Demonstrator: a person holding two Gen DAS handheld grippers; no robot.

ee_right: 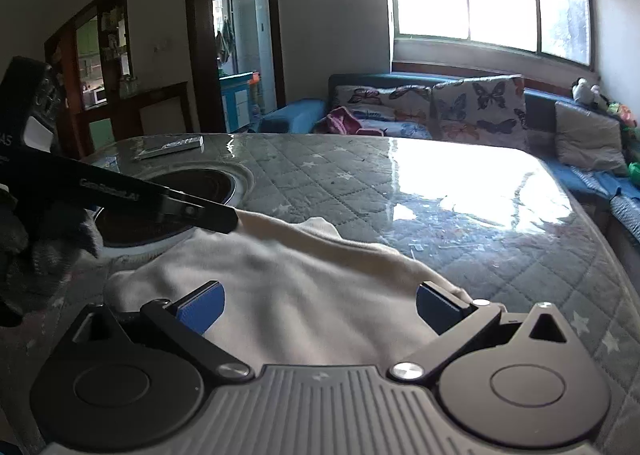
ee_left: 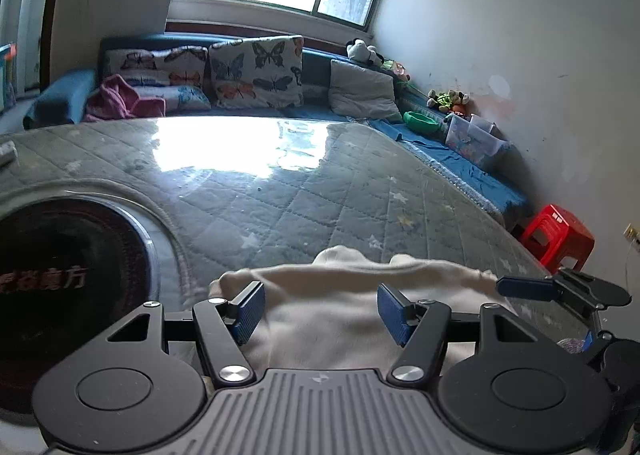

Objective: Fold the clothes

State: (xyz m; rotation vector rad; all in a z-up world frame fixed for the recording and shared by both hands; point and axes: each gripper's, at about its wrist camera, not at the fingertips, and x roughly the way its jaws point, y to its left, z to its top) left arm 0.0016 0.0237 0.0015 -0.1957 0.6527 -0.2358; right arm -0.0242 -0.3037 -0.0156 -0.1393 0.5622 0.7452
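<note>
A cream-white garment (ee_left: 332, 307) lies bunched on the near part of a quilted grey table cover (ee_left: 280, 191). My left gripper (ee_left: 320, 309) is open, its blue pads spread just above the garment's left part. My right gripper (ee_right: 318, 305) is open too, held over the garment (ee_right: 288, 287) on its right part. The left gripper's finger (ee_right: 200, 215) shows in the right wrist view at the garment's far left corner. The right gripper's finger (ee_left: 524, 289) shows in the left wrist view at the garment's right edge.
A round dark cooktop (ee_left: 68, 279) is set into the table at the left. A sofa with butterfly cushions (ee_left: 256, 73) stands beyond the table under the window. A red stool (ee_left: 558, 237) and clear plastic bins (ee_left: 474, 139) stand at the right wall. A flat box (ee_right: 172, 147) lies at the table's far left.
</note>
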